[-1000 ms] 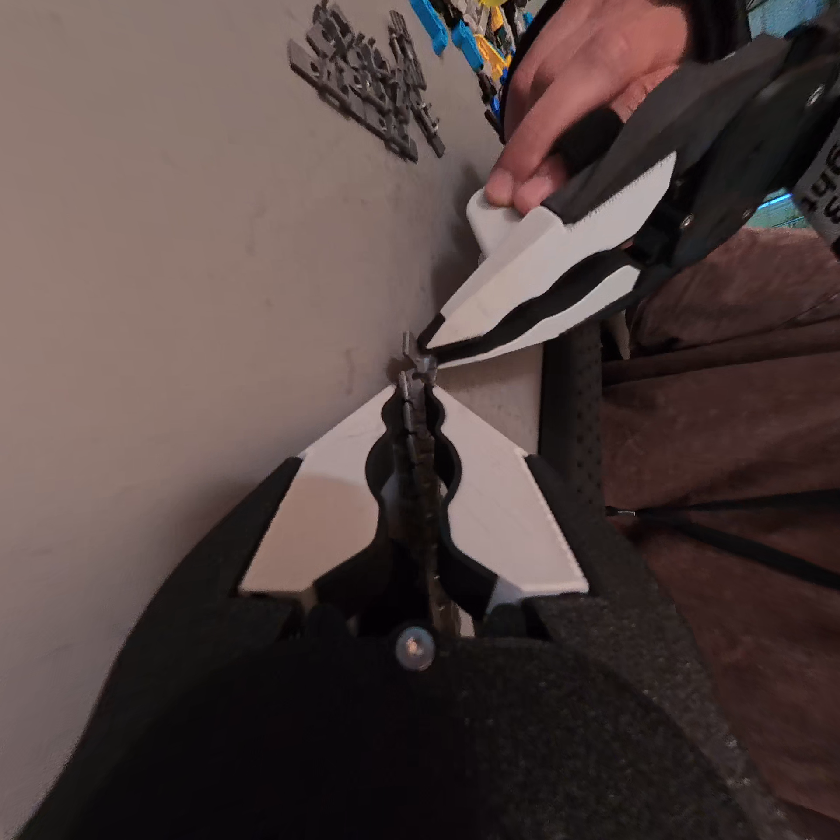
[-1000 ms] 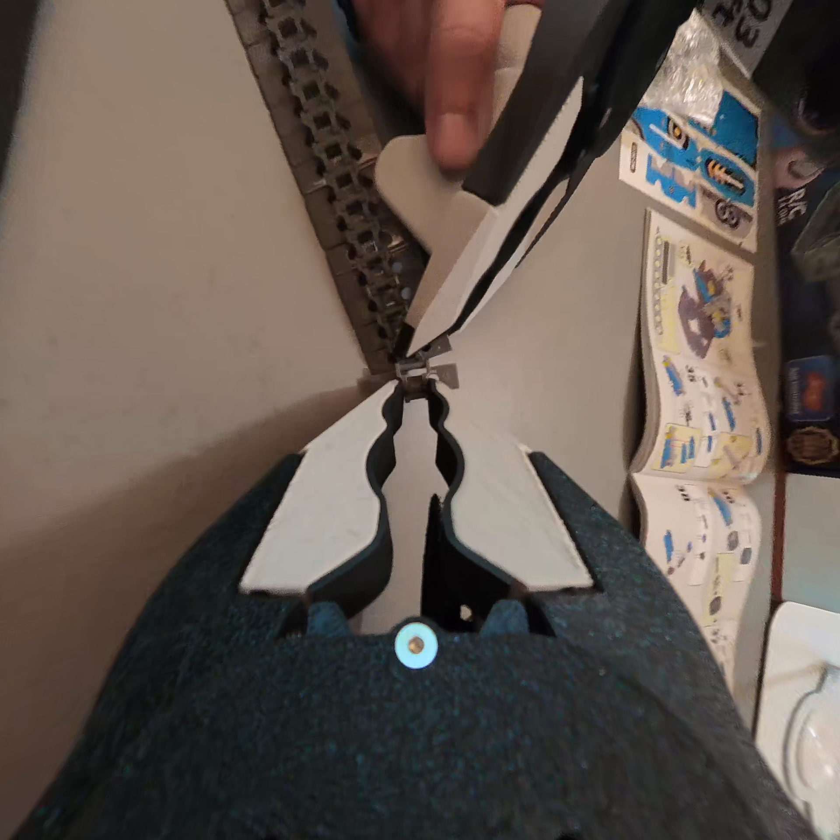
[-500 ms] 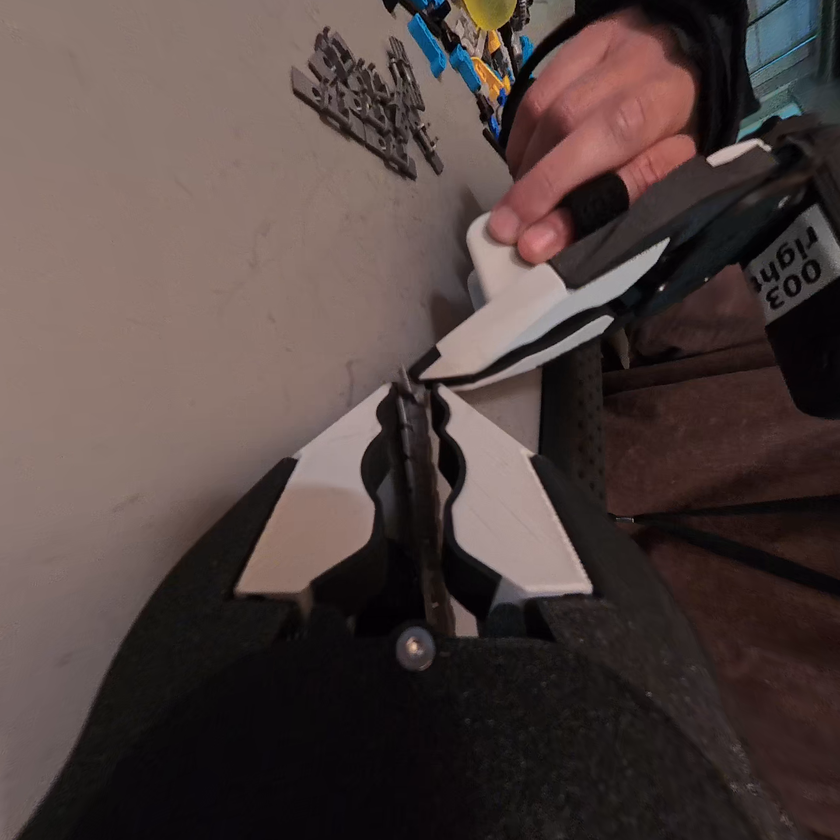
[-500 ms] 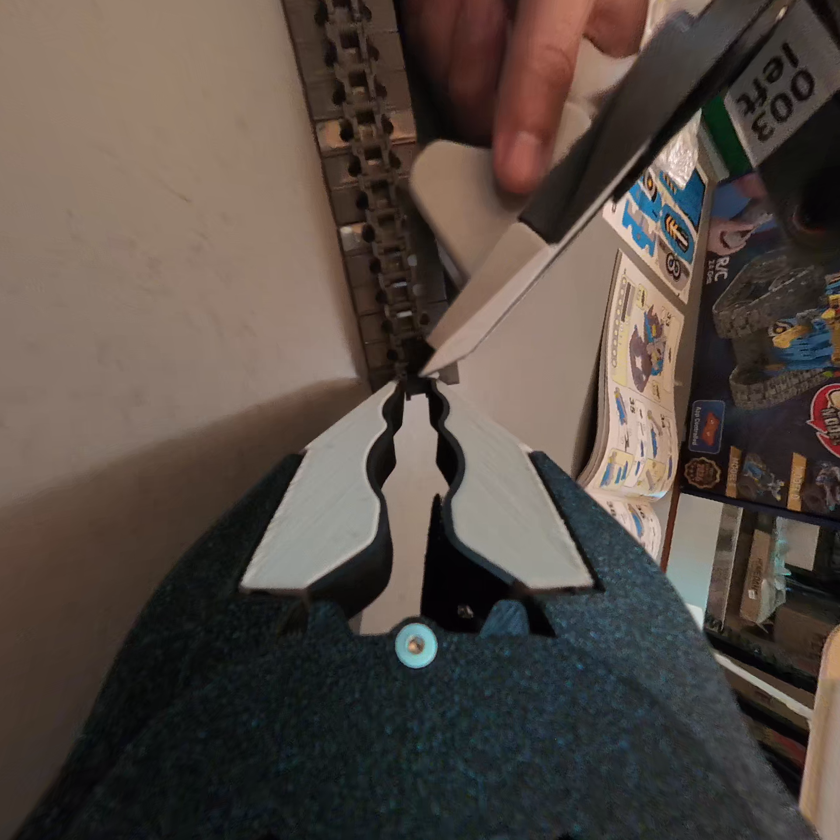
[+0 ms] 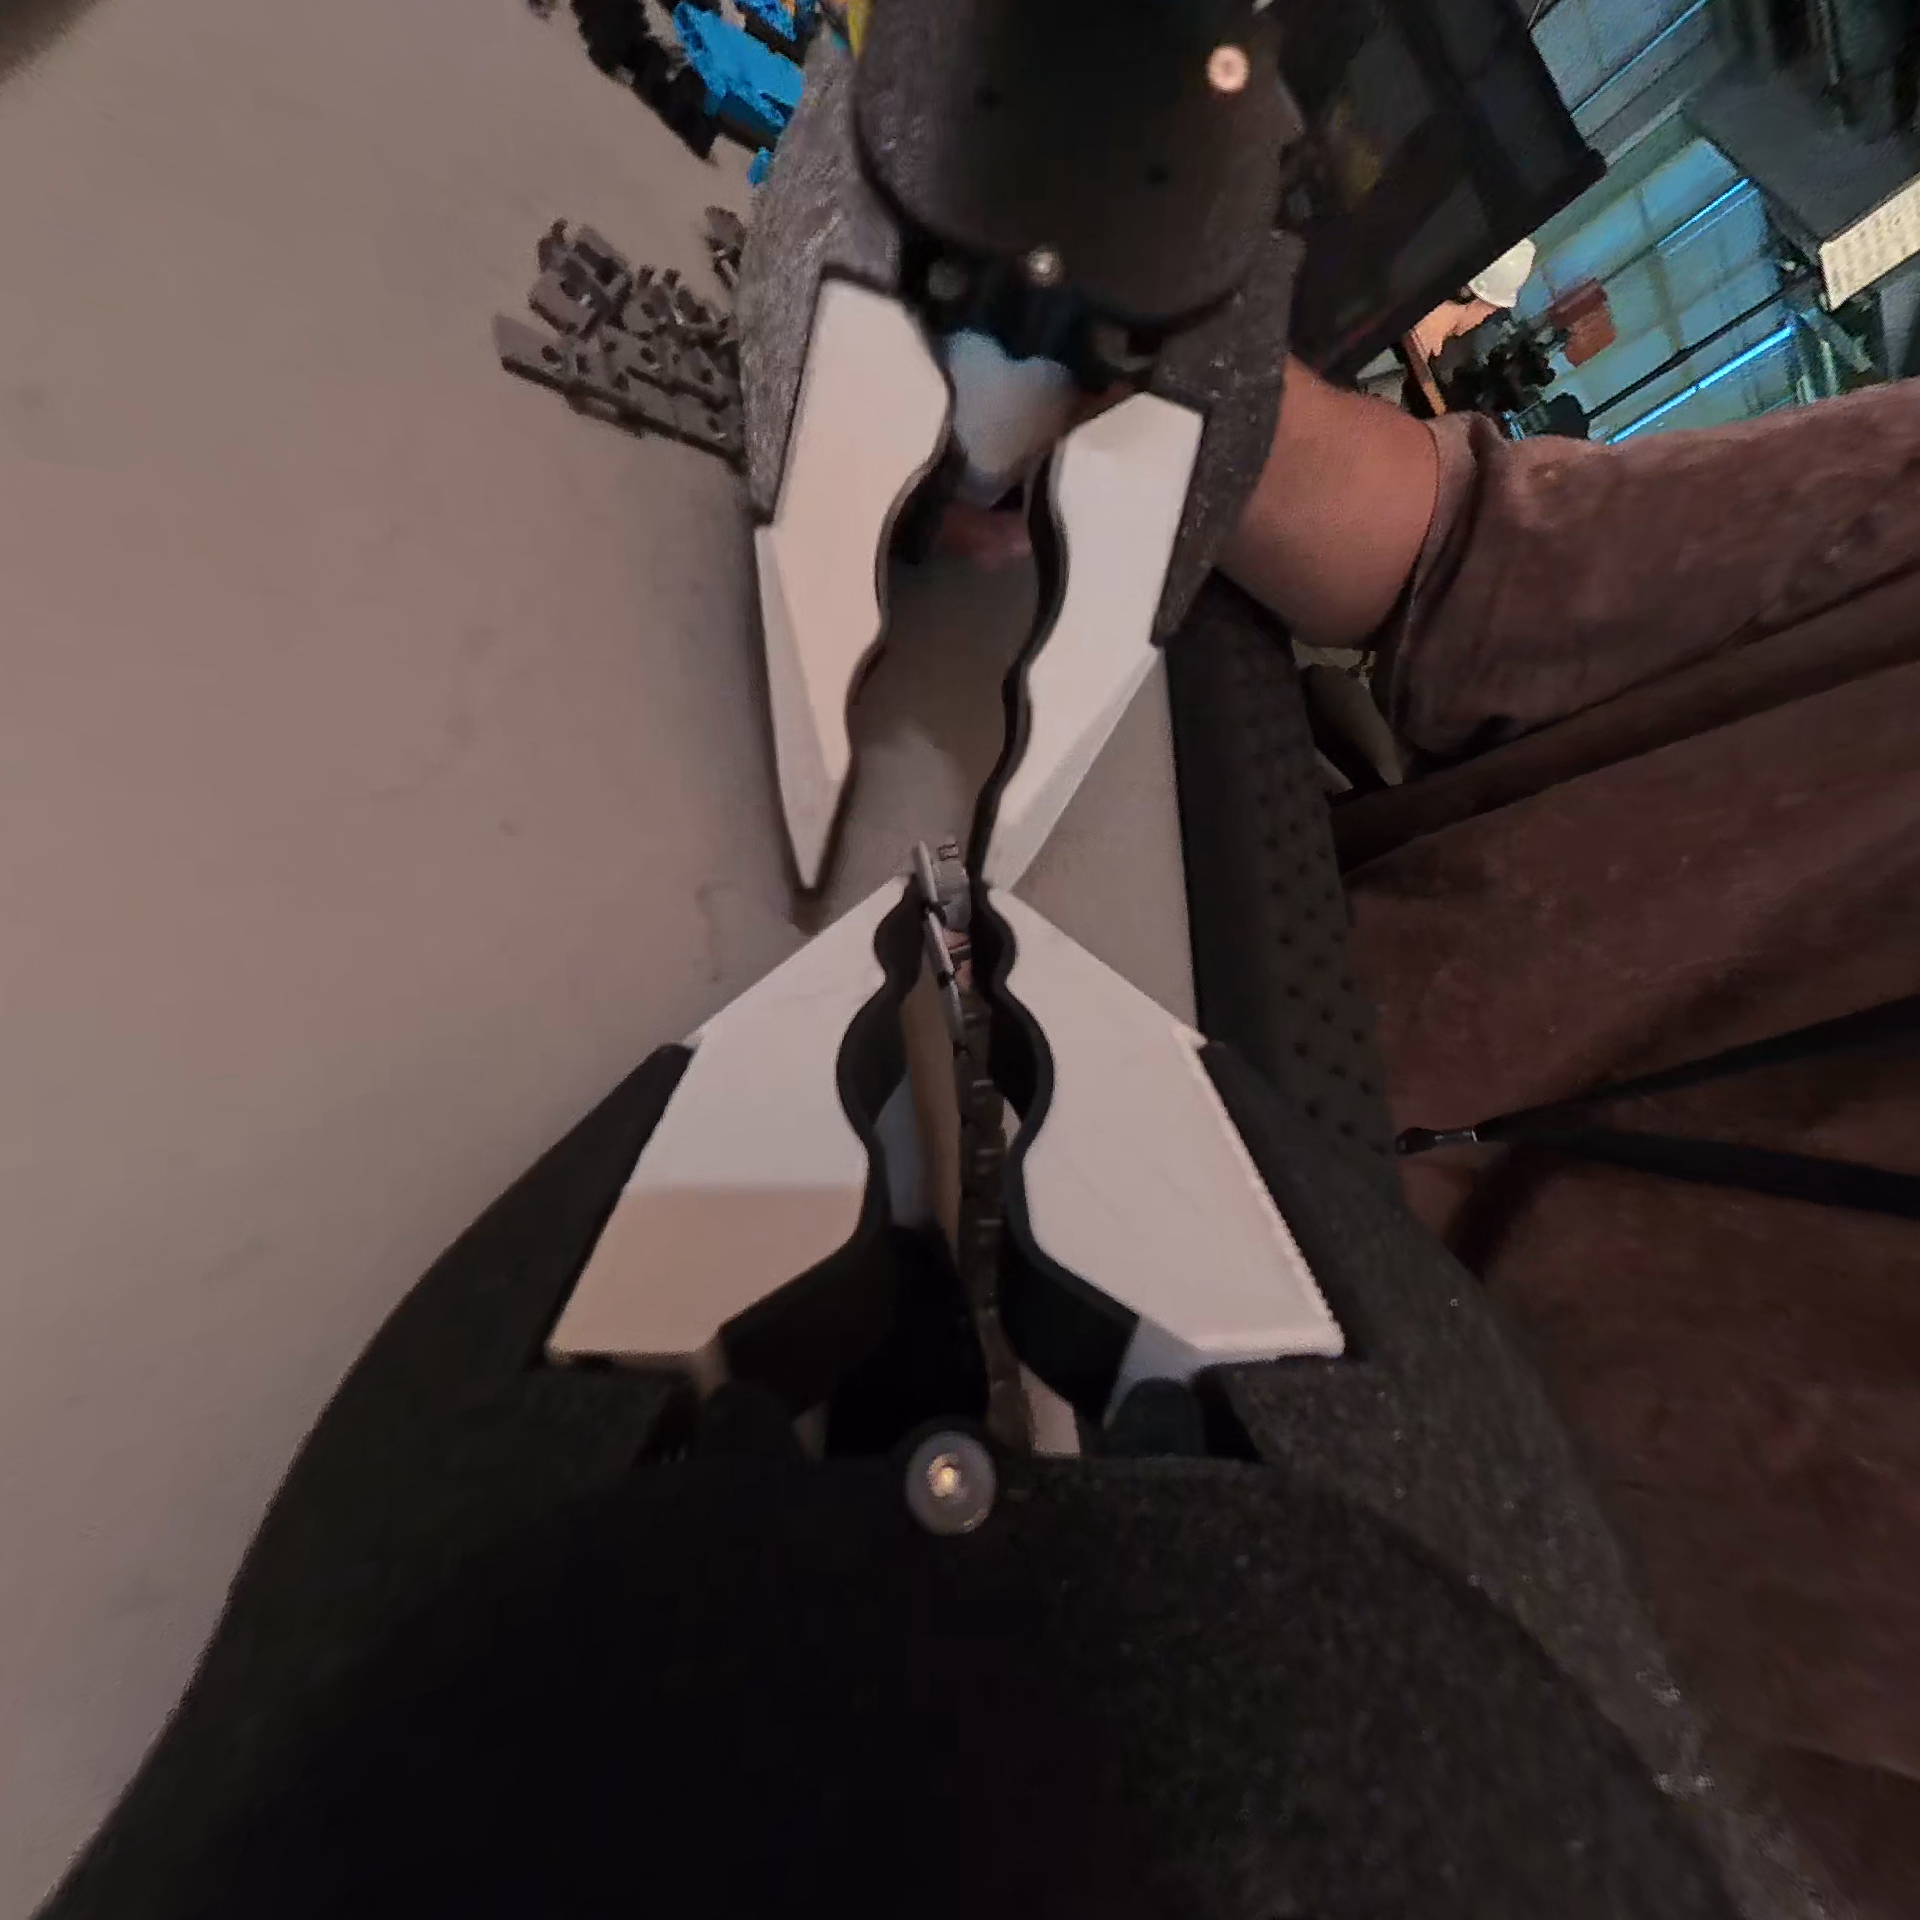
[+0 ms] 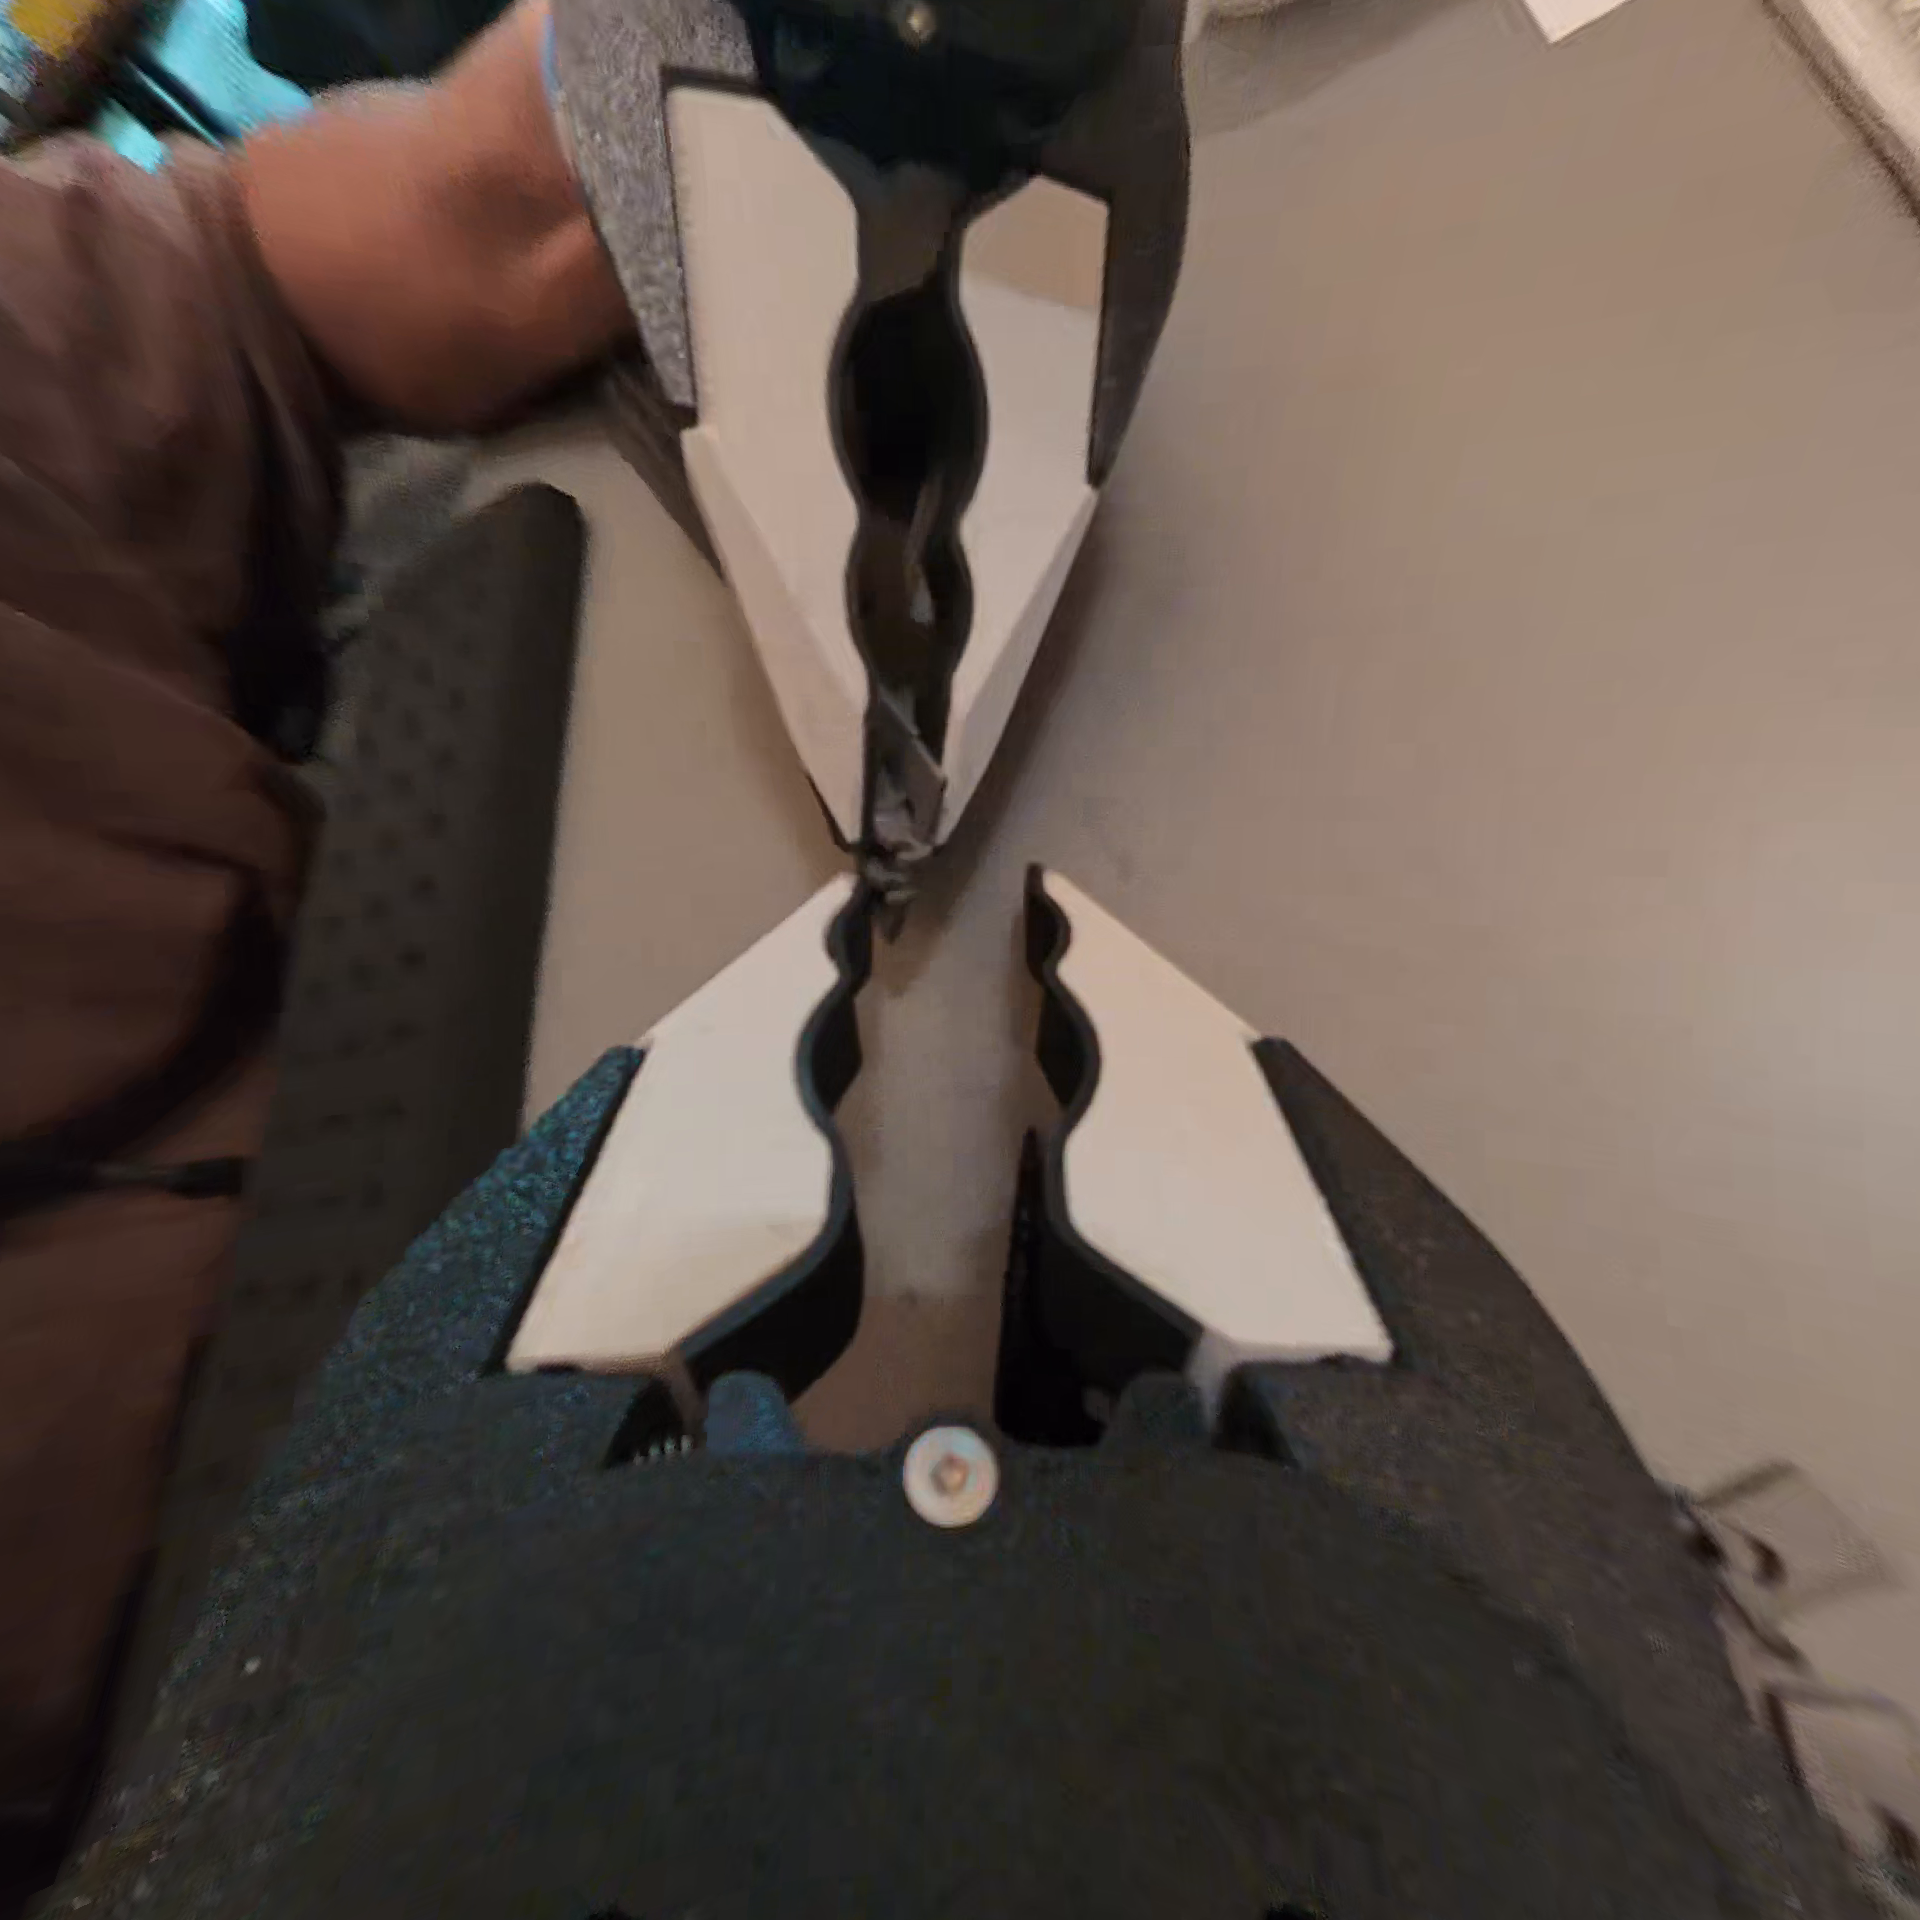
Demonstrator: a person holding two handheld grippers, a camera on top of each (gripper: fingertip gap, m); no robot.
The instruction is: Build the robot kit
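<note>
Change noted: a second ago we saw the right hand-held gripper [image 6: 940, 883] clenched on a small grey link at the end of the grey track strip [image 5: 951, 935]; now its fingers stand apart and nothing lies between them. It has also swung round to face the left hand-held gripper [image 5: 945, 899] tip to tip.
Meaning: we judge the small link released, most likely left joined to the strip's end; the joint itself is too small and blurred to confirm.
Left hand-held gripper: clenched on the track strip, as before.
Strip location: between the left fingers, held above the bench [image 5: 312, 727], its free end poking just past the fingertips.
Long axis: along the left gripper's fingers, edge-on to its camera.
Pointing: the free end aims at the right gripper, next to its left fingertip [image 6: 847, 914].
Surroundings: loose grey track pieces [image 5: 623, 343] and blue parts [image 5: 743, 88] lie well apart on the bench.
</note>
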